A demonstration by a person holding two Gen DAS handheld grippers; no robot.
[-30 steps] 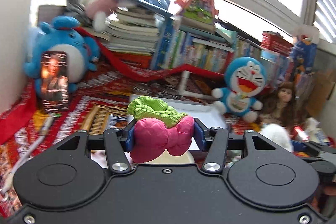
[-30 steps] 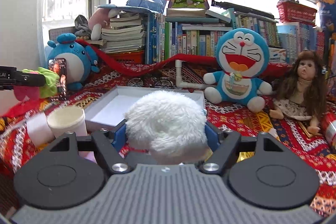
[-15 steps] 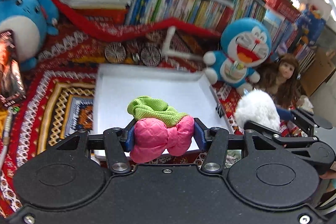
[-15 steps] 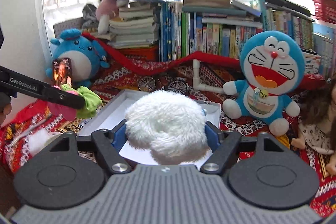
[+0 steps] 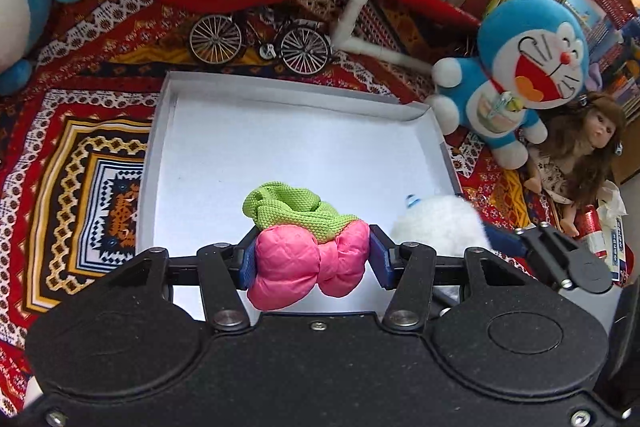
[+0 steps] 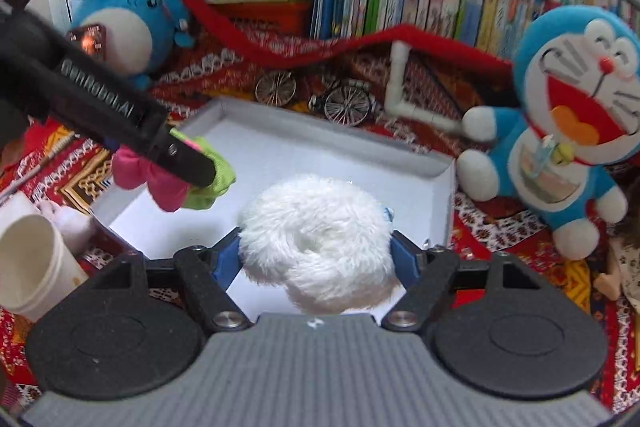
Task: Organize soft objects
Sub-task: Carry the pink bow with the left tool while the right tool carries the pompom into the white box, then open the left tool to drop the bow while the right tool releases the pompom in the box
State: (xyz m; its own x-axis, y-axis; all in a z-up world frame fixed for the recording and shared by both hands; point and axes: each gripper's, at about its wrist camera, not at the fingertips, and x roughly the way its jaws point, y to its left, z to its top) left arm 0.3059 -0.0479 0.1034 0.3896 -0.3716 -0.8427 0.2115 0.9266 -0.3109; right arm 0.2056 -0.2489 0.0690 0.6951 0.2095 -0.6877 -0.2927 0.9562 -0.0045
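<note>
Two grippers are hanging over the white tray (image 5: 224, 99), each one pinching a soft toy. The left gripper (image 5: 313, 261) is squeezing a pink-and-green plush bundle (image 5: 308, 259) between its blue pads (image 5: 379, 259) — the pink part is bulging out on both sides of the pinch, and the green knitted part is lying on top, toward the tray's middle. In its own view the bundle is sitting above the tray's near edge. The right gripper (image 6: 316, 261) is clamping a white fluffy ball (image 6: 320, 243), its blue pads pressing into the fur on either side; the ball is hovering over the tray's near right part, just inside the right wall. In the right wrist view the left gripper is crossing in from the left, its bundle hanging above the tray's left edge. The tray is resting on a red patterned cloth (image 5: 92, 155). A miniature bicycle (image 5: 260, 43) is standing just beyond the tray's far edge, and a blue cat plush (image 5: 516, 79) is sitting by the far right corner — a long-haired doll (image 5: 576, 151) beside it. Paper cups (image 6: 28, 267) are standing near the tray's near left corner.
</note>
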